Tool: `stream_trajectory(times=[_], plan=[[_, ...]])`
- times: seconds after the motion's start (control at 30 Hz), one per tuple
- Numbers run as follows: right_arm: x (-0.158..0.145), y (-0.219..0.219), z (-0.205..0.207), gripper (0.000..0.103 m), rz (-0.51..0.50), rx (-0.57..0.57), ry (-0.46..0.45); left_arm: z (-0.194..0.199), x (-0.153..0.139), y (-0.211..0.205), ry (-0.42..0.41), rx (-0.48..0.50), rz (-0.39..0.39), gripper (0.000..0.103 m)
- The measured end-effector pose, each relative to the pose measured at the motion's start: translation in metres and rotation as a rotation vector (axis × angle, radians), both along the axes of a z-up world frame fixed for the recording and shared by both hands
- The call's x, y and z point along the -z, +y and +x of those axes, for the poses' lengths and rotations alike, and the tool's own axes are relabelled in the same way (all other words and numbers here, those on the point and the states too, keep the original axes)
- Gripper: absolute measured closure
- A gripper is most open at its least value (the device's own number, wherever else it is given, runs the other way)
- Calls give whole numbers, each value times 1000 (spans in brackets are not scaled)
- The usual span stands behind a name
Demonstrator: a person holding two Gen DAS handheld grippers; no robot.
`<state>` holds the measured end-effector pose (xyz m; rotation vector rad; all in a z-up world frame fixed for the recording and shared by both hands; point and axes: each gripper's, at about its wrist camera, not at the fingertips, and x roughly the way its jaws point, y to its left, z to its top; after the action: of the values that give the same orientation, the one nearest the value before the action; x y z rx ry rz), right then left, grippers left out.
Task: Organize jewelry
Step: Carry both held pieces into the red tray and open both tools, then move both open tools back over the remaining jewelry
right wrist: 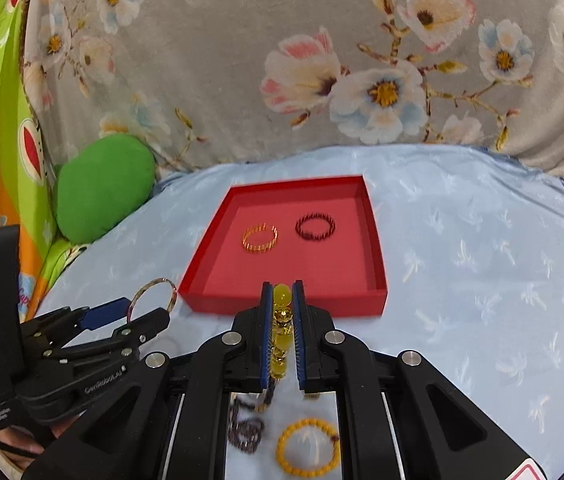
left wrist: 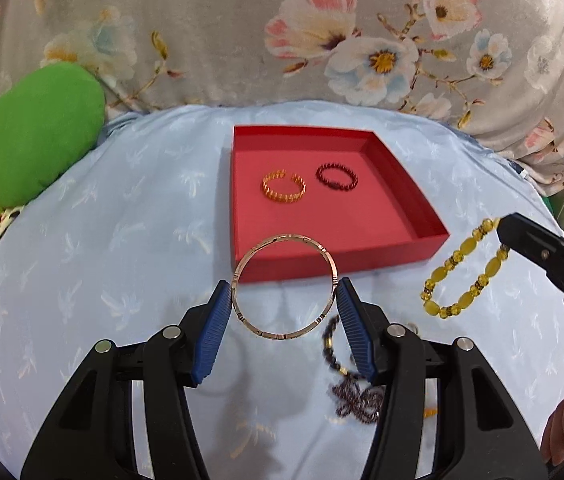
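A green cushion [left wrist: 40, 132] lies at the far left, on the edge of the pale blue cloth [left wrist: 122, 264] in front of a floral fabric backdrop [left wrist: 242, 40].

The left gripper [left wrist: 285, 296] holds a thin metal bangle [left wrist: 285, 286] between its blue pads [left wrist: 214, 332] — the pads press against the ring's two sides, and the ring hangs just short of the near wall of the red tray [left wrist: 401, 184].

Inside the tray lie a gold cuff bracelet [left wrist: 284, 186] and, just beside it to the right, a dark red beaded bracelet [left wrist: 336, 176]; the two are apart.

Below the left gripper's right finger, a dark beaded strand [left wrist: 355, 394] rests on the cloth.

The right gripper [right wrist: 282, 292] is clamped on a yellow beaded bracelet [left wrist: 463, 270] — its loop hangs just right of the tray's near right corner.

In the right wrist view, an orange-yellow bead bracelet [right wrist: 307, 446] lies on the cloth beneath the right gripper.
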<state>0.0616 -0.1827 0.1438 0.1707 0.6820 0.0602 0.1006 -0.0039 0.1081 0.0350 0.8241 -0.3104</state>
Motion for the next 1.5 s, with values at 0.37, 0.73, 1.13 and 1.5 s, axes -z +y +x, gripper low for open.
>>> stream_trajectory(times=[0.37, 0.73, 1.13, 1.5], plan=[[5, -14, 83, 94, 36, 18, 22, 65, -5, -26, -8, 21, -3, 51], [49, -13, 152, 94, 132, -34, 105, 117, 25, -50, 41, 42, 16, 51], [85, -40, 159, 66, 25, 76, 138, 134, 59, -58, 79, 22, 53, 48], [67, -36, 130, 59, 21, 70, 99, 118, 45, -49, 51, -3, 39, 41]])
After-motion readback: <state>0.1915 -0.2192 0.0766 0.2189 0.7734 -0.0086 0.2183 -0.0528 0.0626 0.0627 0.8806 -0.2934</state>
